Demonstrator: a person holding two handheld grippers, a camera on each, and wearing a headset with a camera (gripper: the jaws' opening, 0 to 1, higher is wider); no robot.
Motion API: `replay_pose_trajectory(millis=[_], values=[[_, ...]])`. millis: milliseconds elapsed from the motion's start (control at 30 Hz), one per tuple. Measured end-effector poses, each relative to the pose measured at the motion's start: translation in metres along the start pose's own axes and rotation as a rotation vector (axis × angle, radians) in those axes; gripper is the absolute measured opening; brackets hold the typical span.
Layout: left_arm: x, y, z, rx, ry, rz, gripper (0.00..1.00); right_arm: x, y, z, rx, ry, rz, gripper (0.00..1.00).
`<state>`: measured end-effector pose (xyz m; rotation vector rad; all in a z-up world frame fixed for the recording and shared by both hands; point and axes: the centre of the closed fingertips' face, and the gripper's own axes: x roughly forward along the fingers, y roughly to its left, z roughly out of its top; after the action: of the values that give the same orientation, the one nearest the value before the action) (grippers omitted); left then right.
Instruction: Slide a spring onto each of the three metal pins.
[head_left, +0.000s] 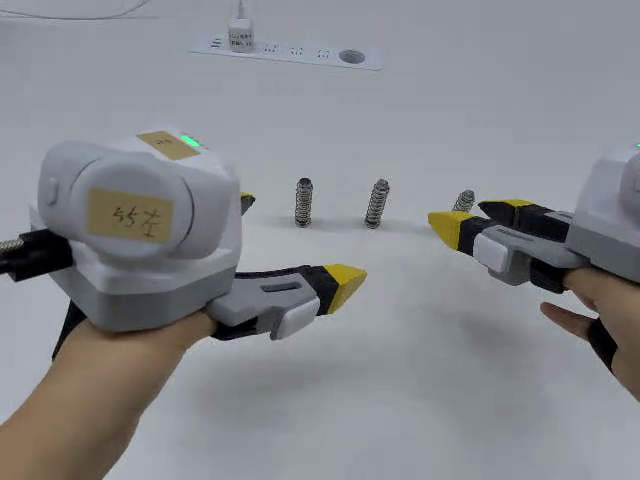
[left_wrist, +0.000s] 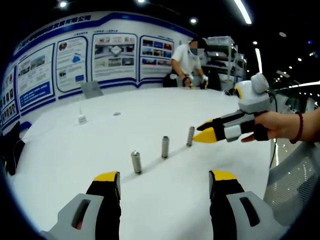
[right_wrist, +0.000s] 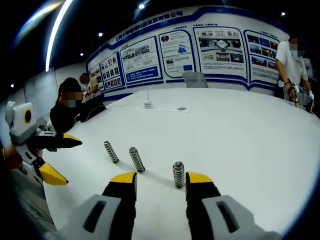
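Head view, desk: white desk (head_left: 420, 380), three springs standing in a row near its middle
Left spring (head_left: 304, 201): upright, near the far finger of the left gripper, not touching it
Middle spring (head_left: 377, 203): standing with a slight lean, between the other two, apart from both grippers
Right spring (head_left: 464, 201): just behind the right gripper's tips, lower part hidden by them
Pins: a rounded metal end shows atop each coil; shafts cannot be made out through the coils
Left gripper (head_left: 295, 245): held low at the left, fingers (left_wrist: 106, 182) spread wide and released, nothing between them; its own view looks along the row from a distance
Right gripper (head_left: 482, 217): fingers parted, grasping nothing; in the right gripper view the right spring stands just past the tips, in line with the gap; contact cannot be told
Left gripper view: right gripper comes in from the right, yellow tips just beside the farthest spring
Power strip (head_left: 285, 48): far side of the desk, white plug (head_left: 240, 35) seated in it
Background: blue-framed wall boards (right_wrist: 175, 47); seated person (right_wrist: 70, 107) at the desk's far edge
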<state>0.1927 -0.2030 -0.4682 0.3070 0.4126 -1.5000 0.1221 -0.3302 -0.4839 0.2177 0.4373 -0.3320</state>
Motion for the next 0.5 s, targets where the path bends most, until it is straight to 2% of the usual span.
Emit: replay_pose_trajectory(millis=[100,333,500], values=[[-0.002,-0.002,-0.004,0.000,0.024,-0.002,0.74,-0.006,0.006,0.001,-0.002,0.011,0.019,0.46],[-0.008,-0.002,0.003,0.002,0.014,0.008,0.75,-0.024,0.018,0.004,-0.015,0.009,0.047,0.52],[-0.016,-0.004,0.000,0.002,0.023,0.014,0.75,-0.036,0.026,0.006,-0.037,0.009,0.062,0.57]])
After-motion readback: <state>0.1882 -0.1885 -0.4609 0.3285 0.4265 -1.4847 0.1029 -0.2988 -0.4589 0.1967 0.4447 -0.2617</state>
